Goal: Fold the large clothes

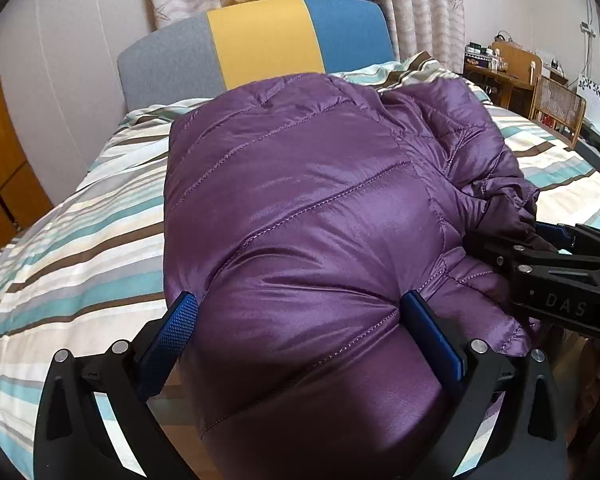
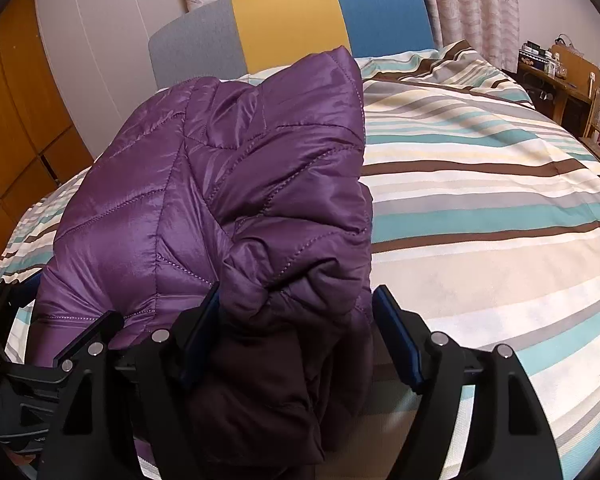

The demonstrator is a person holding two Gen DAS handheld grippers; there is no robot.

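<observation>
The purple jacket (image 1: 300, 208) lies on the bed (image 1: 80, 248), its near edge at 6 o'clock clamped in the jaws of both the left gripper (image 1: 300, 320) and right gripper (image 2: 296, 320), and the slippery puffy fabric could slide out during lifting.

Shiny purple quilted jacket (image 1: 300, 208) on a teal, brown, grey and cream striped bedspread (image 2: 480, 184); grey-yellow-blue headboard (image 1: 260, 40).
</observation>
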